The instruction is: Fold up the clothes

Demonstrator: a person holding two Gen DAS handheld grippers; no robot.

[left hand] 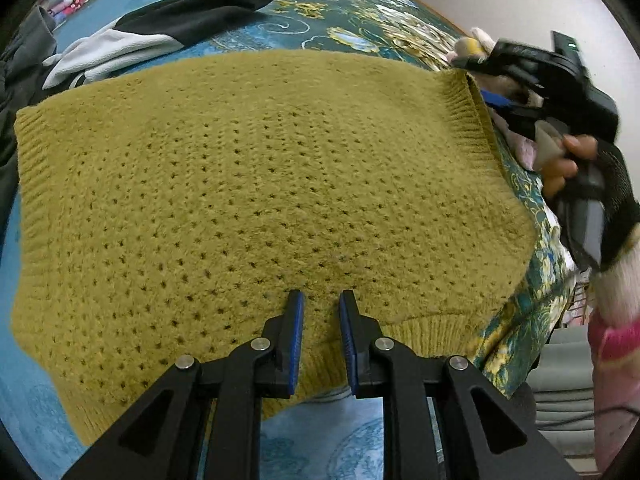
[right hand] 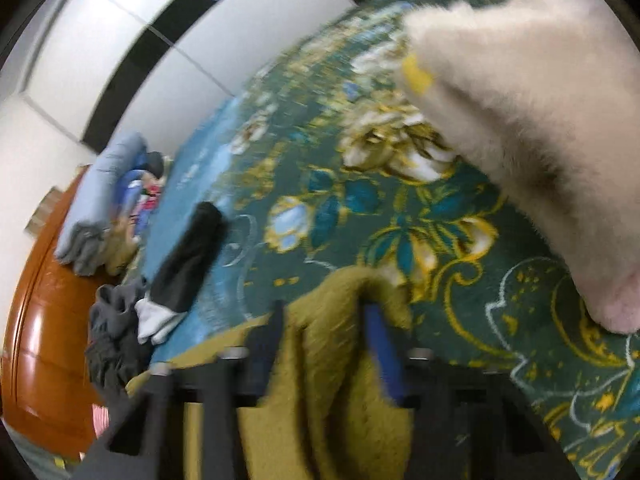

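An olive-yellow knitted sweater [left hand: 272, 184] lies spread flat on a bed with a teal floral cover [left hand: 352, 20]. My left gripper [left hand: 321, 300] hovers open over the sweater's near ribbed edge, holding nothing. My right gripper [left hand: 476, 80] is at the sweater's far right corner in the left wrist view. In the blurred right wrist view, my right gripper [right hand: 324, 312] has a bunched fold of the sweater [right hand: 332, 360] between its blue pads; the jaws stand fairly wide around the cloth.
A black and white garment [left hand: 168, 28] lies on the bed behind the sweater, also in the right wrist view [right hand: 180, 264]. A fluffy white garment [right hand: 540, 128] lies at right. Grey clothes [right hand: 112, 344] and folded items [right hand: 104, 200] are piled at left, near an orange wooden bed frame [right hand: 44, 320].
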